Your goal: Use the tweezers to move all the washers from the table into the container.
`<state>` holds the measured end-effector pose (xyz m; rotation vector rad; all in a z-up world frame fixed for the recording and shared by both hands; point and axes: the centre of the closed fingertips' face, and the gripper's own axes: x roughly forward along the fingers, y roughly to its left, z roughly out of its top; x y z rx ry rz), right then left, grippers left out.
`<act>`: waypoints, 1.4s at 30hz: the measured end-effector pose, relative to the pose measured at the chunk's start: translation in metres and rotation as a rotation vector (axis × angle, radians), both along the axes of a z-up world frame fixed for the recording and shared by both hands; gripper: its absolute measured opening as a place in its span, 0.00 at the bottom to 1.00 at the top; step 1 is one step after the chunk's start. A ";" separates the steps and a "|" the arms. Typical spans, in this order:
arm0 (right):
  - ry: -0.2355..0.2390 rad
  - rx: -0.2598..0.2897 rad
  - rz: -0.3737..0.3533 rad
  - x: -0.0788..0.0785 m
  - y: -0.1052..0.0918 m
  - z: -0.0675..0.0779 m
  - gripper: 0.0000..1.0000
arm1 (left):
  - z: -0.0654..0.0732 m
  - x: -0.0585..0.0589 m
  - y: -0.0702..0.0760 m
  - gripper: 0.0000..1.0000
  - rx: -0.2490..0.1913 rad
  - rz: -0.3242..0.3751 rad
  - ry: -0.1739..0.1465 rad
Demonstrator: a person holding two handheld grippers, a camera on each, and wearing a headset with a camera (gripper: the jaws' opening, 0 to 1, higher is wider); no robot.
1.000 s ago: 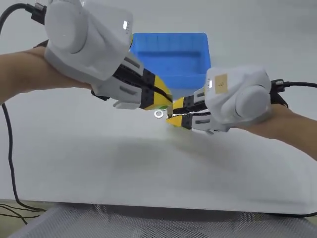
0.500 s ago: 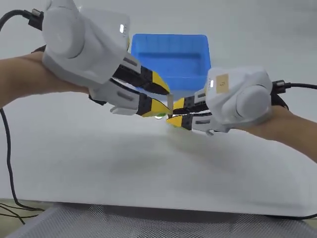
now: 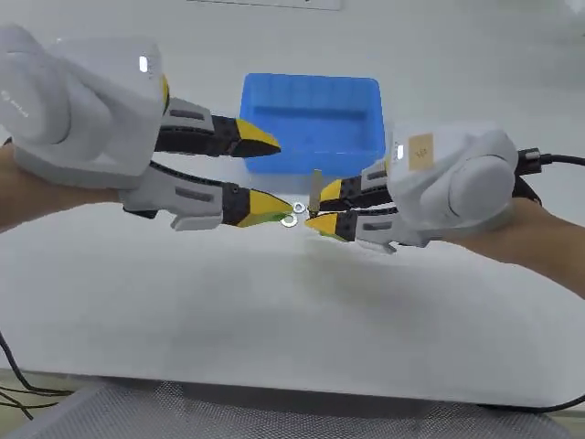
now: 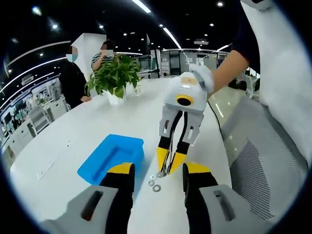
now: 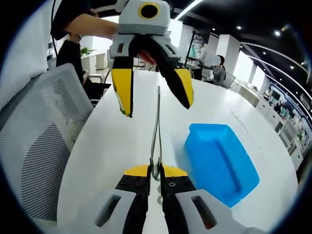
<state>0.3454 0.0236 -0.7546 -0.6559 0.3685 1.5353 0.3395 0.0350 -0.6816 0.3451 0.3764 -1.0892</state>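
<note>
White table (image 3: 274,311): broad bare top toward its near edge at 6 o'clock. A boxy blue plastic container (image 3: 311,114) sits close at 12 o'clock of the washers (image 3: 292,220). These small metal rings lie flat on the table, outside the container, just at 9 o'clock of the right gripper (image 3: 320,207), which is clamped on thin steel tweezers (image 5: 157,122). Left gripper (image 3: 279,176) jaws are wide apart, its lower yellow tip beside the washers.

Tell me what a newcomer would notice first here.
Two grippers meet nose to nose mid-table: the right gripper is shut on thin tweezers, and the left gripper faces it, wide open. A few small washers lie between their tips on the white table. The bright blue container sits just behind.
</note>
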 end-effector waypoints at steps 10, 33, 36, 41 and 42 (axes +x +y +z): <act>-0.031 0.009 0.021 -0.001 0.002 0.034 0.08 | 0.021 -0.012 0.023 0.71 -0.059 0.106 -0.085; -0.081 0.082 -0.064 0.061 0.017 0.099 0.09 | 0.000 -0.032 0.061 0.99 -0.154 0.285 0.004; -0.088 0.080 -0.072 0.077 0.021 0.095 0.09 | 0.001 -0.031 0.062 0.99 -0.170 0.292 -0.002; -0.086 0.081 -0.075 0.109 0.027 0.069 0.09 | 0.001 -0.029 0.064 0.99 -0.180 0.305 -0.001; -0.079 0.081 -0.076 0.113 0.028 0.065 0.09 | -0.001 -0.028 0.066 0.99 -0.182 0.311 0.002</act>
